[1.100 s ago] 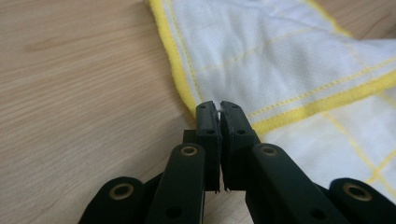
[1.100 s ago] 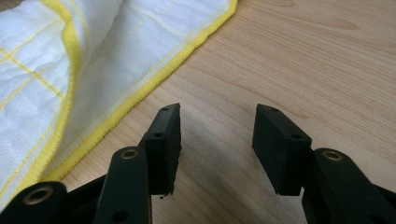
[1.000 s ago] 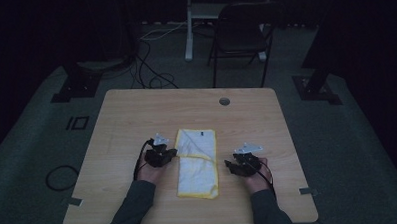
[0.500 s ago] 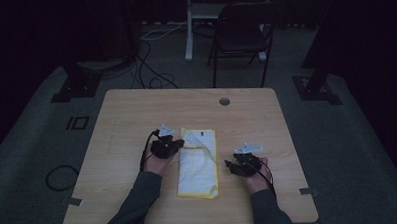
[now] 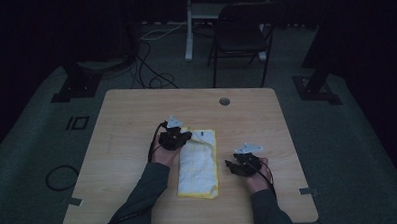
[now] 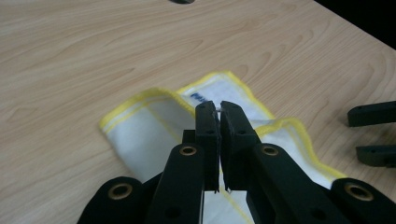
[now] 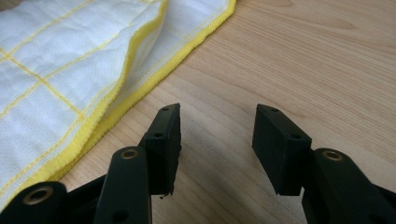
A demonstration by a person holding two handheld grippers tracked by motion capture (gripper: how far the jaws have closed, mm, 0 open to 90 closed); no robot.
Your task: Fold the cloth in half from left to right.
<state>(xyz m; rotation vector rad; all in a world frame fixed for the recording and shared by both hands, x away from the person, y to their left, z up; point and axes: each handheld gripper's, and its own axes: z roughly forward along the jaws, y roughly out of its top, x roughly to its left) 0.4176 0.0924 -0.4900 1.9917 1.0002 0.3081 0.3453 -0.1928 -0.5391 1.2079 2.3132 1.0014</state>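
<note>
The desk [image 5: 137, 124] is pale wood-grain laminate, smooth with a faint sheen, its streaks running lengthwise. On it lies a cloth [image 6: 149, 135]: soft woven white fabric with a fine waffle texture, thin yellow stitched grid lines and a thicker, fuzzy yellow hem; a small blue printed mark sits near one corner of the cloth. The left claw [image 6: 219, 109] is matt black plastic with slightly rough, layered faces and brass-coloured metal rivets at its joints. The right claw [image 7: 217, 140], beside the cloth's hem, has the same dull black plastic and brass-toned rivets.
</note>
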